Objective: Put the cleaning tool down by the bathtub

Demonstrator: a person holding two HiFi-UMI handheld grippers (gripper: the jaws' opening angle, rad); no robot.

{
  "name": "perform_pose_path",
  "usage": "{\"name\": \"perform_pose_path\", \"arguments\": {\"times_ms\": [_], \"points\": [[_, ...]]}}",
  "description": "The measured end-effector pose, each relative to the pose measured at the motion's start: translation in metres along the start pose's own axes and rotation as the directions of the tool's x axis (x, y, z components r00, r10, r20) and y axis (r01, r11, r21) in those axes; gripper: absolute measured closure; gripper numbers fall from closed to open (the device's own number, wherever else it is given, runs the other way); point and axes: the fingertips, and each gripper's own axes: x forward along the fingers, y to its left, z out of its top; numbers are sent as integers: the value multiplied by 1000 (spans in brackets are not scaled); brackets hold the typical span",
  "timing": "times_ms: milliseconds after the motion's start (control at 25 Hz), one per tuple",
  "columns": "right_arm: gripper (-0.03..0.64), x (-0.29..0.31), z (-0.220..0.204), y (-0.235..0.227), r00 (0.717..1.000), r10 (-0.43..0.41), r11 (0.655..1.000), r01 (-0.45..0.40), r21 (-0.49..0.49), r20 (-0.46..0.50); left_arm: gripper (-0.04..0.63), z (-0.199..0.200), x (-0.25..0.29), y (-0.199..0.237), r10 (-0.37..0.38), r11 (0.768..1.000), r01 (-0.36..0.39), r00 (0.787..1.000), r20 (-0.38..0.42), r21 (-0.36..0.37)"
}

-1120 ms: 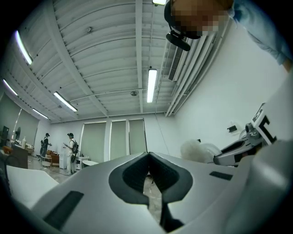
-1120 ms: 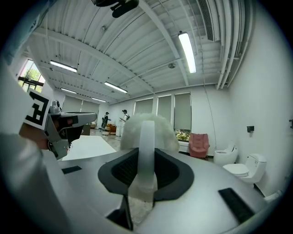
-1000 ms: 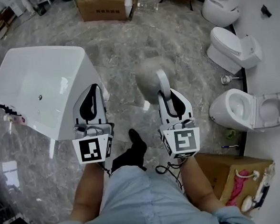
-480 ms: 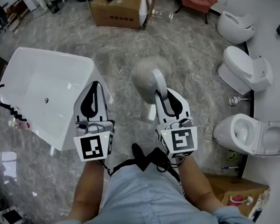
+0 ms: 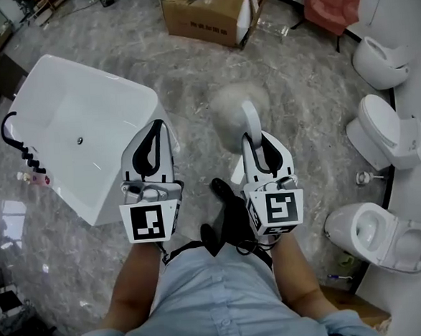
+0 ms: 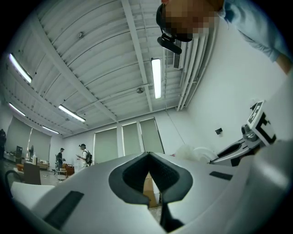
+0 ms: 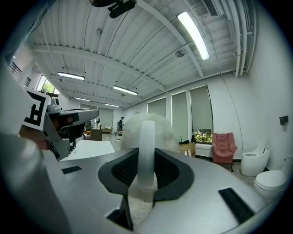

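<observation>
White: one bathtub point(image 5: 86, 136), three toilets point(image 5: 389, 135); right gripper point(image 5: 260, 144) clamps one cleaning tool point(image 5: 237, 111), left gripper point(image 5: 156, 126) closed.

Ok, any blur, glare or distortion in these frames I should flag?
Head view: mostly sharp, edges bowed; the duster looks soft, and bright glare sits on the glossy floor at left. Left gripper view: heavy fisheye, ceiling light blown out. Right gripper view: same fisheye, duster's handle close and in focus.
</observation>
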Motion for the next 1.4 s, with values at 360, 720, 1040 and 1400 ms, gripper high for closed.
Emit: {"name": "perform_pose_path", "arguments": {"times_ms": [360,720,1040,1400], "points": [[520,141,-19,-29,980,174,984,-176,-12,-92,580,-67,93,32,93,996,-91,990,-108,25],[520,250,-83,-8,927,325,942,-334,-23,-186,580,-173,124,87,215,977,-213,952,-217,34],[520,302,-157,35,839,476,861,-506,-57,-266,580,-248,110,124,307,951,-304,912,-272,55],[519,335,-256,92,723,603,743,-663,-92,-337,580,-353,76,142,376,919,-393,864,-335,20]]}}
